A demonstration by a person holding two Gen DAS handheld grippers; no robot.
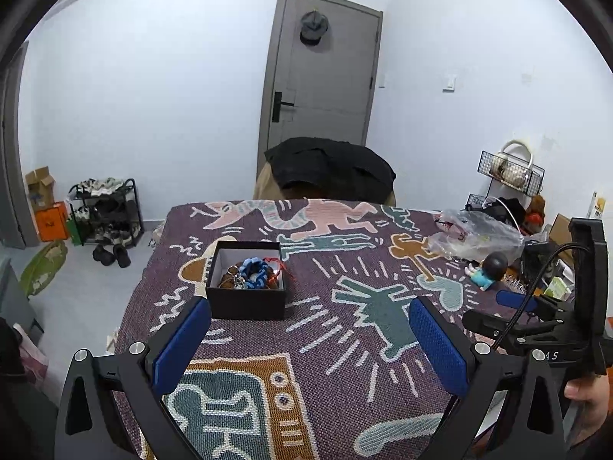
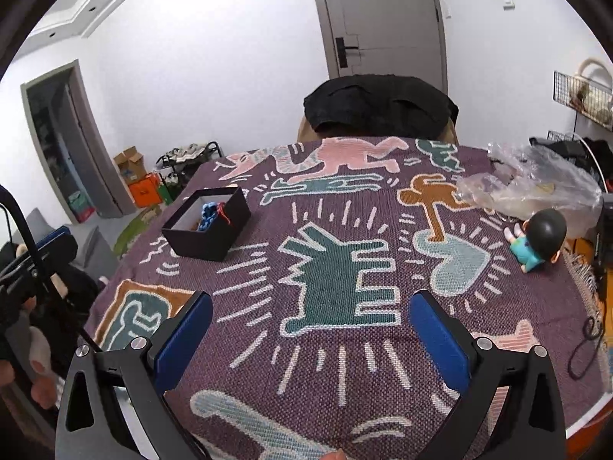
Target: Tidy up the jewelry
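My left gripper [image 1: 310,329] and right gripper [image 2: 310,329] hover over the cloth-covered worktop [image 2: 345,364], fingers [image 2: 184,345] spread wide, nothing between them. The black box [image 1: 247,287] sits toward the worktop's left edge, open, containing the blue bracelet [image 1: 254,272] and other jewelry with a red cord.

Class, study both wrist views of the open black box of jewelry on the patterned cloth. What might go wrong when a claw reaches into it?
1. The bracelets lie heaped and tangled in the black box, so lifting one may drag others out.
2. The red cord hangs at the box rim and could snag.
3. The box sits near the edge of the cloth; a nudge from the open left claw might push it off.
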